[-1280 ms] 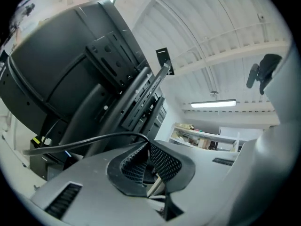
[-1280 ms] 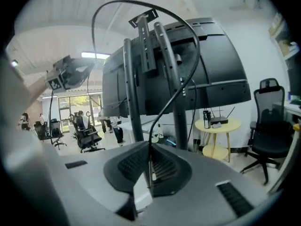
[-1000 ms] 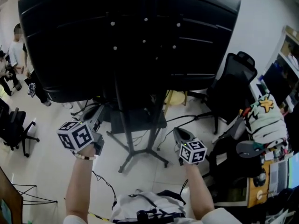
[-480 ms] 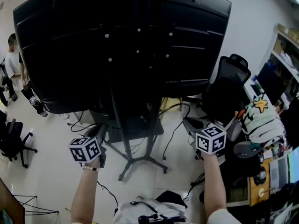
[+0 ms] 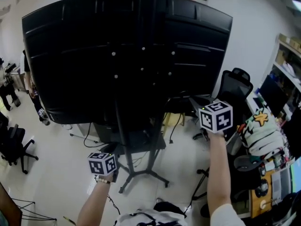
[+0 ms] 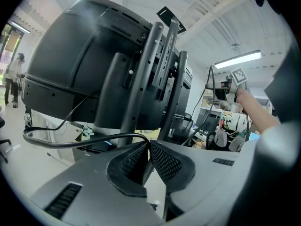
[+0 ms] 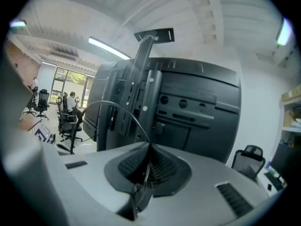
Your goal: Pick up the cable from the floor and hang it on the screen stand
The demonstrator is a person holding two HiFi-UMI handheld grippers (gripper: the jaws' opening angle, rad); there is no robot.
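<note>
Left tongs closed, pad tips pinching a black cable; from the pinch the cable runs out sideways in front of the screen stand and curls back in a loop low at the stand's left side, off the floor

Right tongs closed too, gripping a thin run of the same cable; it comes up out of the pads and arcs over leftward across the stand's upright post, can't tell if it touches the post

Head view: left marker cube is low, just beside the stand's wheeled base on its left; right marker cube is high, off the stand's right side, level with the lower right corner of the big black screen that the stand carries

Both forearms reach toward the stand from below, the right forearm stretched up much higher than the left

Stand has grey uprights with a perforated mounting rail behind the screen, and a top bracket sticks up above the screen edge

Black office chair stands to the right of the stand, behind the right cube

In the left gripper view a person stands well apart, far to the stand's left

More office chairs show left of the stand in the right gripper view
</note>
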